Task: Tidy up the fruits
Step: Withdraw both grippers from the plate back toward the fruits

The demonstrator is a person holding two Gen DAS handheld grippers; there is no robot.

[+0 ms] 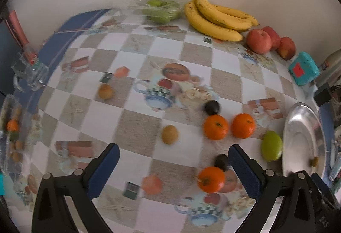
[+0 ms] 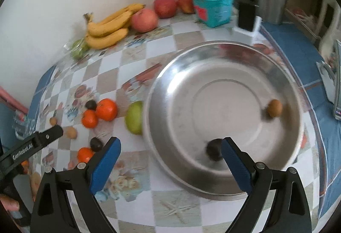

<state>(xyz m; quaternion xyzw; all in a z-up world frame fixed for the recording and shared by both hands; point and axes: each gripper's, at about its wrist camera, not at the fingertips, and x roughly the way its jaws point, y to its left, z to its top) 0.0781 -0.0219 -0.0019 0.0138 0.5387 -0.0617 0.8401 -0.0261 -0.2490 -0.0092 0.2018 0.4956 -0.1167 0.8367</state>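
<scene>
Right wrist view is showing the steel bowl [image 2: 223,117] interior: dark fruit [image 2: 214,149] lower centre, brown fruit [image 2: 275,108] at right. Left wrist view is catching only its rim, right edge, but is showing loose oranges [image 1: 215,127] mid-frame and a clear tub [image 1: 11,137] with small fruit, left edge. Left gripper [image 1: 173,165] and right gripper [image 2: 170,160] are both sitting spread wide, gripping nothing
</scene>
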